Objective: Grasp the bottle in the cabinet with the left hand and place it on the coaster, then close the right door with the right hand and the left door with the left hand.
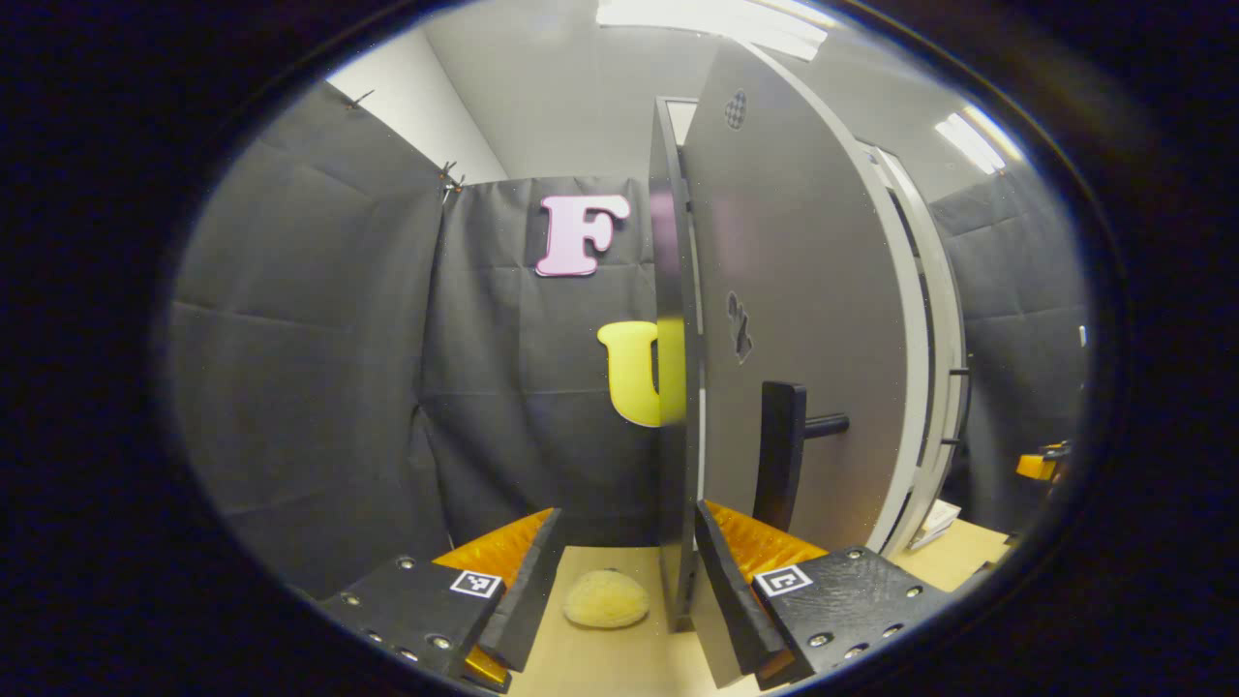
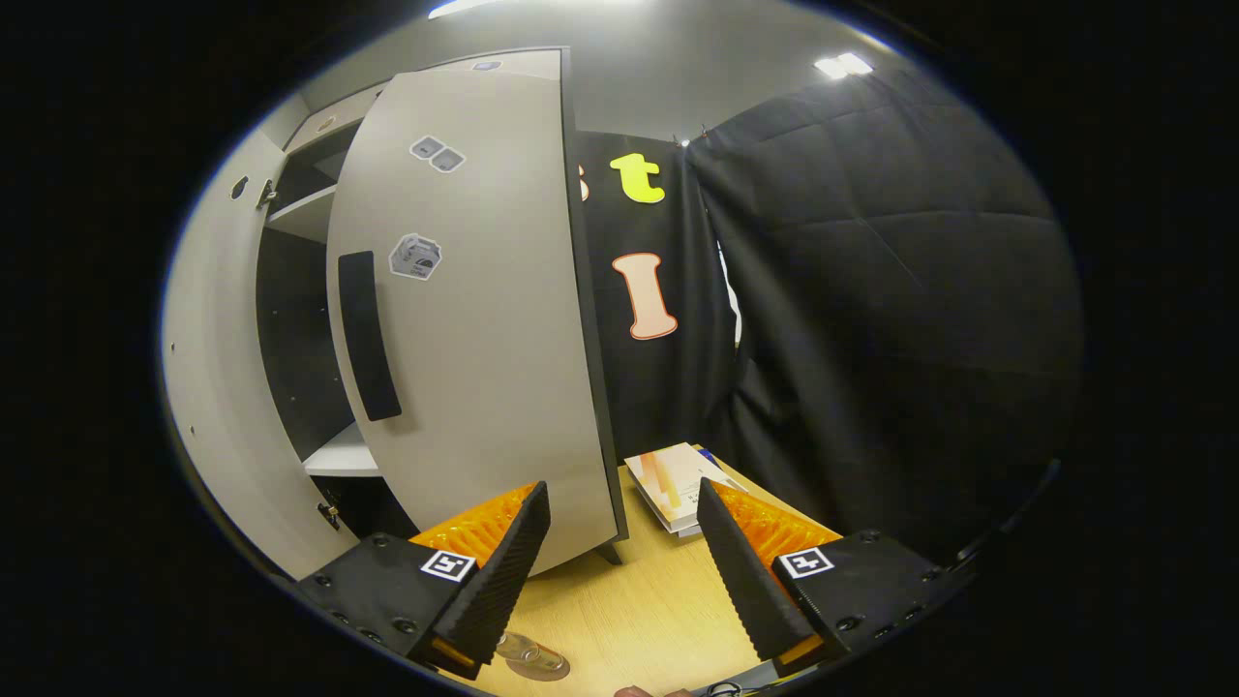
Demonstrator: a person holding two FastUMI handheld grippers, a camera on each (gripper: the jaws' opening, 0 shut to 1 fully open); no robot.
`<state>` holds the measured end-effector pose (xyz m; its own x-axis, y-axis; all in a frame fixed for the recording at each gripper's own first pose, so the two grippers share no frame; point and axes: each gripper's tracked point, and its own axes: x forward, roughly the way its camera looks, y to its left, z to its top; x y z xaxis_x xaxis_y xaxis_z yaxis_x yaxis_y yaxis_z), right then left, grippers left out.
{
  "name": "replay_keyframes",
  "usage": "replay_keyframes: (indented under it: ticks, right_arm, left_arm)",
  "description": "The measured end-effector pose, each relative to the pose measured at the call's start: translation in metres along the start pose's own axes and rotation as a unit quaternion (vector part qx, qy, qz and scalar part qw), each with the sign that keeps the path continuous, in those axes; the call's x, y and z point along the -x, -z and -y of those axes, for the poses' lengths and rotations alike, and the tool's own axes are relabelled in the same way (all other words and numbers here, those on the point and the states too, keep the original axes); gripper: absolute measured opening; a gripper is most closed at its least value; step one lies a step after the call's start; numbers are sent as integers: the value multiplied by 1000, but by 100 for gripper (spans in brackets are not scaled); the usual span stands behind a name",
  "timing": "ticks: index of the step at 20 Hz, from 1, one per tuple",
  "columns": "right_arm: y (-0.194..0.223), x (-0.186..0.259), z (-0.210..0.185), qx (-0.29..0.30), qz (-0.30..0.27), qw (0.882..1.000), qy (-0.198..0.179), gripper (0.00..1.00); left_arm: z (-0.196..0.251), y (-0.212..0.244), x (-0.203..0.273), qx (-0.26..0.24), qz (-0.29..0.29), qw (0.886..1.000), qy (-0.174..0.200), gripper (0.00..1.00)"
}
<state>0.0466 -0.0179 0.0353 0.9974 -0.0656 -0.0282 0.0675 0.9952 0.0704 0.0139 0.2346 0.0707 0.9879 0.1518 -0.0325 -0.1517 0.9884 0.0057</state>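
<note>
In the left gripper view the grey left door stands ajar, and its front edge rises between my fingers, close to the right one. Its black handle sits just beyond. My left gripper is open and holds nothing. In the right gripper view the grey right door hangs partly open with a black handle, and the cabinet's shelves show behind it. My right gripper is open just in front of the door's lower corner. A clear bottle rests on a round coaster, half hidden by my left finger.
A pale yellow round pad lies on the wooden table by the left door's foot. A stack of booklets lies at the table's far side near the right door. Black cloth walls close in all around.
</note>
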Motion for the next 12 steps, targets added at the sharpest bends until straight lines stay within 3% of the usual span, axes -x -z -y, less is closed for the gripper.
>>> replay_keyframes:
  ticks: [4,8,12]
  right_arm:
    - [2,-3,3,-5,-1,1000,-5,98]
    - [0,-2,20,-3,-1,1000,-1,98]
    - [-6,-6,49,-9,0,1000,12,98]
  left_arm:
    - [67,2,-5,1,4,999,40,79]
    - [118,-8,-15,-1,21,999,42,79]
    - [184,-4,-33,-11,17,997,74,82]
